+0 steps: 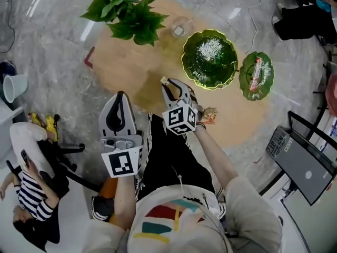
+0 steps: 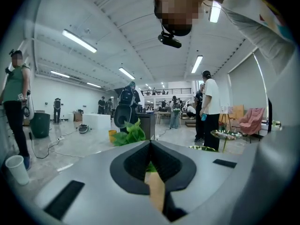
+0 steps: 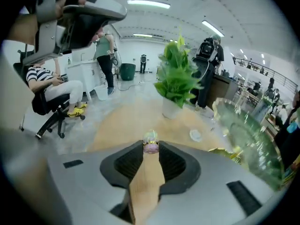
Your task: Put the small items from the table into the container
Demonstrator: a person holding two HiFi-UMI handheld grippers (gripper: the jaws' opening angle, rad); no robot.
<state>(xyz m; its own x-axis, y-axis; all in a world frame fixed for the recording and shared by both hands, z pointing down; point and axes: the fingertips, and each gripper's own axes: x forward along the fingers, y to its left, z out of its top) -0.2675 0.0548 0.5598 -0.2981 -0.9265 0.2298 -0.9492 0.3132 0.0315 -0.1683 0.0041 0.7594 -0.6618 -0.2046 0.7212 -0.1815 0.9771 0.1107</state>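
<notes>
Clothing and grippers
A white T-shirt (image 1: pixel 174 196) banded red, teal and yellow is worn with black trousers (image 1: pixel 168 157); the grey left gripper (image 1: pixel 121 96) and right gripper (image 1: pixel 172 86) are marked with black-and-white squares.

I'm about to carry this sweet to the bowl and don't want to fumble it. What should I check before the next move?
1. Right gripper jaws closed on the wrapped sweet: ok.
2. Sweet seated deep in the jaws: not ok, it sits at the very tips.
3. Green bowl open, with room inside: ok.
4. Table bare between sweet and bowl: ok.
5. Left gripper jaws shut, empty, away from the bowl: ok.
6. Grip firm enough for the carry: cannot tell.
</notes>
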